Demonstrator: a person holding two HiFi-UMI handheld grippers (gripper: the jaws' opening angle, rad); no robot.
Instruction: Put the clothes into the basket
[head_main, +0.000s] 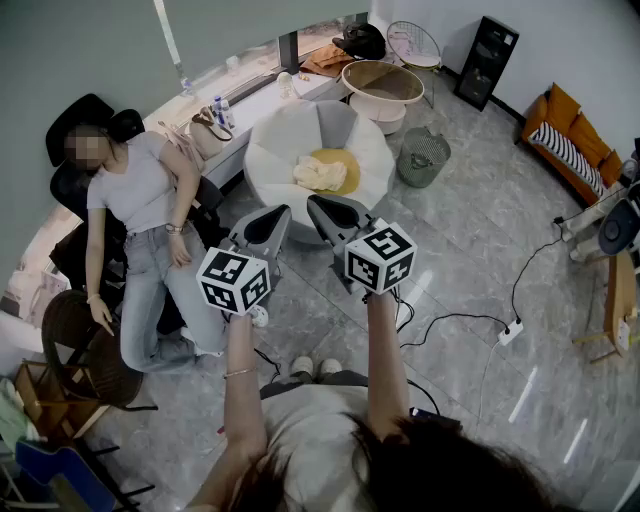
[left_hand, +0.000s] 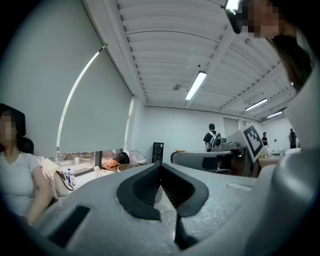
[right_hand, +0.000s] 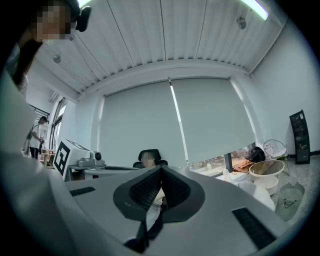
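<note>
A cream garment (head_main: 318, 174) lies crumpled on a yellow cushion (head_main: 345, 160) in a white petal-shaped chair (head_main: 290, 135). Both grippers are held level and side by side, a short way in front of that chair. My left gripper (head_main: 277, 214) is shut and holds nothing; its pads meet at the tip (left_hand: 160, 165). My right gripper (head_main: 322, 204) is also shut and empty (right_hand: 160, 170). A grey wire-mesh basket (head_main: 424, 157) stands on the floor right of the chair, also in the right gripper view (right_hand: 289, 200). A round beige tub (head_main: 382, 84) sits behind it.
A person sits in a dark office chair (head_main: 140, 200) at the left, close to the white chair. An orange sofa (head_main: 560, 140) stands at the far right. A power strip with cables (head_main: 510, 332) lies on the tiled floor at the right. A wooden chair (head_main: 75, 350) stands lower left.
</note>
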